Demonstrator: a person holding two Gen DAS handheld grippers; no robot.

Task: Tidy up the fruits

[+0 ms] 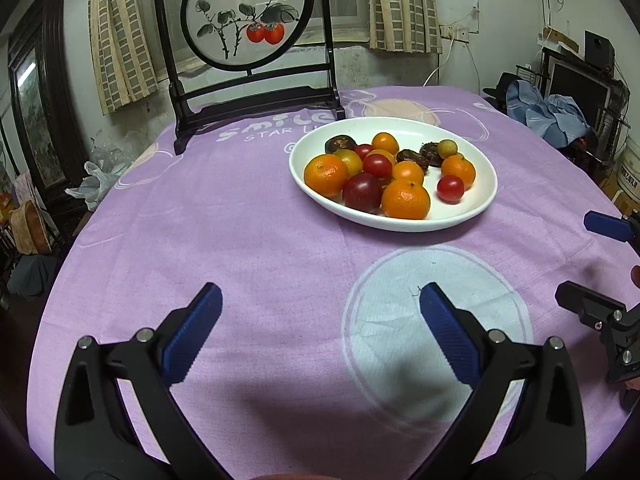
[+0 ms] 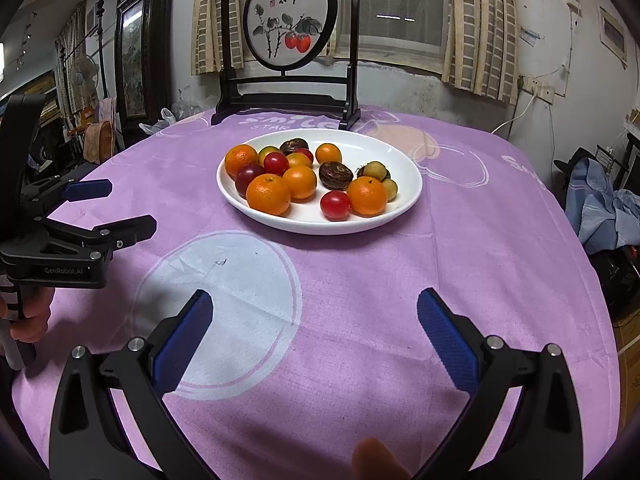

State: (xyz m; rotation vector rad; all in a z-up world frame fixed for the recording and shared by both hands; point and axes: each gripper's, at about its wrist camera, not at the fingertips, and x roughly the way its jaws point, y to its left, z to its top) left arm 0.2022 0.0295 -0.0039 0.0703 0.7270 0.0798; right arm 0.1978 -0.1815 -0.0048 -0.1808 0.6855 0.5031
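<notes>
A white oval plate [image 1: 478, 204] [image 2: 402, 166] stands on the purple tablecloth, past the middle. Piled on it are several mandarins [image 1: 405, 199] [image 2: 268, 194], red cherry tomatoes [image 1: 450, 188] [image 2: 335, 205], dark brown fruits [image 1: 412, 159] [image 2: 335, 175] and small yellow-green fruits [image 1: 447, 148] [image 2: 377, 170]. My left gripper [image 1: 320, 296] [image 2: 132, 206] is open over the cloth, short of the plate and to its left, holding nothing. My right gripper [image 2: 316, 298] [image 1: 588, 262] is also open and holds nothing, near the front of the table.
A dark wooden stand with a round painting [image 1: 256, 98] [image 2: 286, 88] rises behind the plate at the table's far edge. A hand [image 2: 30, 320] holds the left gripper's handle. Blue clothes [image 1: 548, 114] [image 2: 604, 208] lie off the right side. A plastic bag [image 1: 94, 184] is off the left.
</notes>
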